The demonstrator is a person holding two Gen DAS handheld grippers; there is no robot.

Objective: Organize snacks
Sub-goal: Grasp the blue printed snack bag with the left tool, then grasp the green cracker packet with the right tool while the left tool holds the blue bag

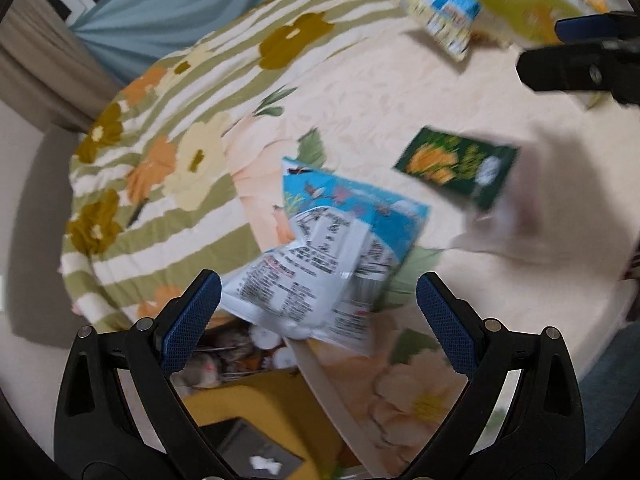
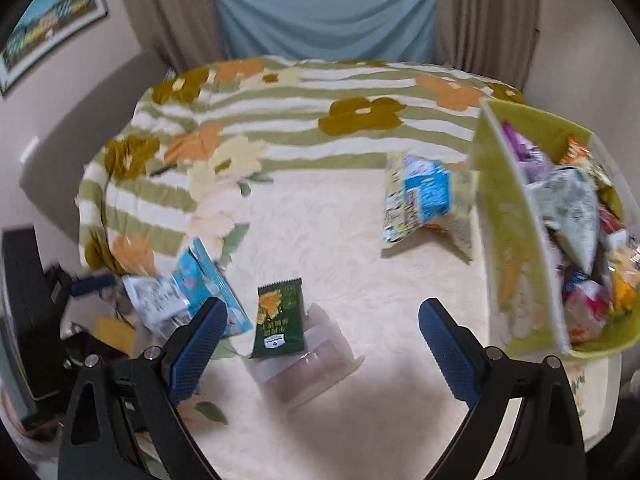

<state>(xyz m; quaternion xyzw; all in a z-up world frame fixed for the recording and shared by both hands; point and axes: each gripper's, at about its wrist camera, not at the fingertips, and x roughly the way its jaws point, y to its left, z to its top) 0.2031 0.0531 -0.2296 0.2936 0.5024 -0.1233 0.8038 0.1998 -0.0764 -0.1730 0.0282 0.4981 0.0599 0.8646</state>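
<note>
Hovering with jaws spread and empty: left gripper (image 1: 318, 312) sitting just below the blue-and-white snack packet (image 1: 340, 248) at lower centre of the left wrist view, the packet's long axis running from upper left toward lower right, overhanging the table's (image 1: 400, 92) edge. Likely the nearer hand for that packet.

Spreading wide too, pinching nothing: right gripper (image 2: 322, 344), with the dark green sachet (image 2: 280, 320) lying just above its left finger, propped on a clear plastic container (image 2: 316, 364), long axis near vertical in frame. Standing at right, already crowded: the green basket (image 2: 504, 200). Printing everywhere blurring; no brand readable.
</note>
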